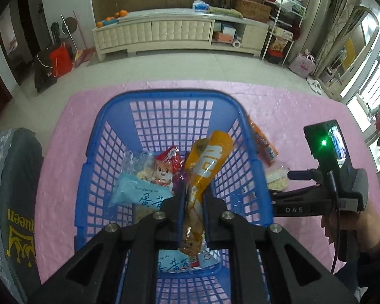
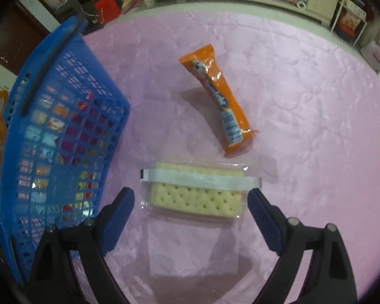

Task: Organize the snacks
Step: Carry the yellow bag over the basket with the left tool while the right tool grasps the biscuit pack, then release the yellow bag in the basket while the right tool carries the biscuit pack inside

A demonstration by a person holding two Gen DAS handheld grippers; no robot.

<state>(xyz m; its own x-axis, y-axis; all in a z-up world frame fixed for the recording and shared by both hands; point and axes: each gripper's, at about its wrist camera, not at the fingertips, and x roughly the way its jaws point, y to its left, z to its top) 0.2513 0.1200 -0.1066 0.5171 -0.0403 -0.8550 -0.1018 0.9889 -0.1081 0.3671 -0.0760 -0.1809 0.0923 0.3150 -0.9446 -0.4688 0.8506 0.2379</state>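
A yellow snack packet (image 1: 202,177) is clamped in the left gripper (image 1: 193,210) over the blue basket (image 1: 98,157); the right gripper (image 2: 191,202) fingers stand apart around a cracker pack (image 2: 197,197).

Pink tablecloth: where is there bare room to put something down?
Bare cloth lies right of the orange packet and beyond it. It is crowded between the blue basket and the cracker pack, where the right gripper hovers open.

A pink-covered table (image 2: 304,101) carries a blue basket (image 2: 25,152), an orange packet (image 2: 223,101) and a cracker pack (image 2: 197,192).
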